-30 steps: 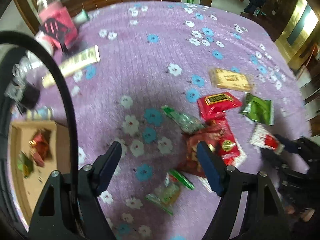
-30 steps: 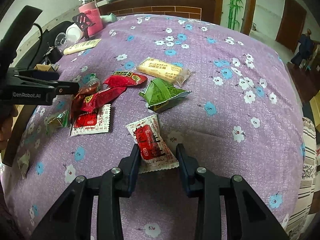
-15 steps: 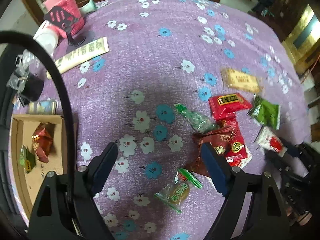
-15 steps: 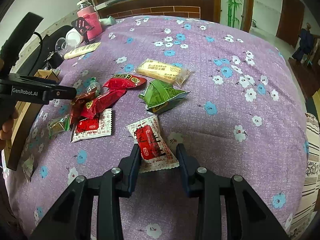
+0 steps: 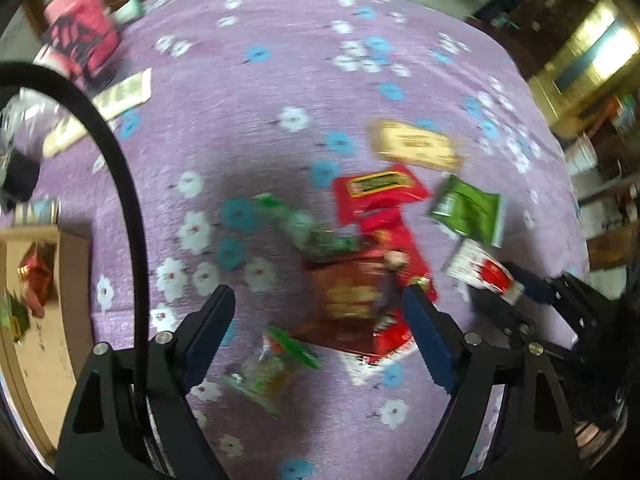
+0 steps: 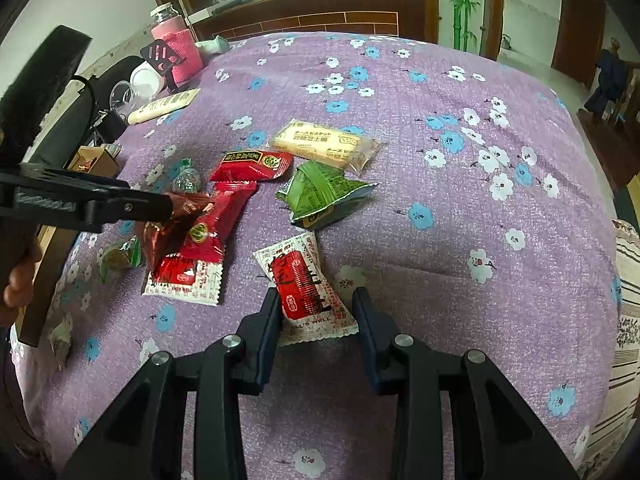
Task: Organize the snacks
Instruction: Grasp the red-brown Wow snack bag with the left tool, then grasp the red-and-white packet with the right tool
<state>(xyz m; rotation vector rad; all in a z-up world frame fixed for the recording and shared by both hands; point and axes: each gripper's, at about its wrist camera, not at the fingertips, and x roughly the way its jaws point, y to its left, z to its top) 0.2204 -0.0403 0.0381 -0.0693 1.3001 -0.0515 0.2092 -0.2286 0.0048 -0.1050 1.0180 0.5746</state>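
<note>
My left wrist view is smeared with motion, so labels there are unreadable. The left tool [image 5: 318,320] stands wide, its fingers spread over the dark brown snack packet [image 5: 348,292], which overlaps the red packets [image 5: 384,200] beneath it. From the right camera I cannot tell whether that tool touches the brown packet. The cardboard box [image 5: 72,280] is cut off at the left edge. The right tool [image 6: 316,312] is narrow but not clamped, straddling the near end of the white-and-red sachet [image 6: 304,284]; its long axis runs away from me, tilted slightly left. Bare purple flowered cloth [image 6: 460,208] on the counter lies open to the right. The green packet [image 6: 324,192] and yellow biscuit pack [image 6: 324,144] lie beyond.
</note>
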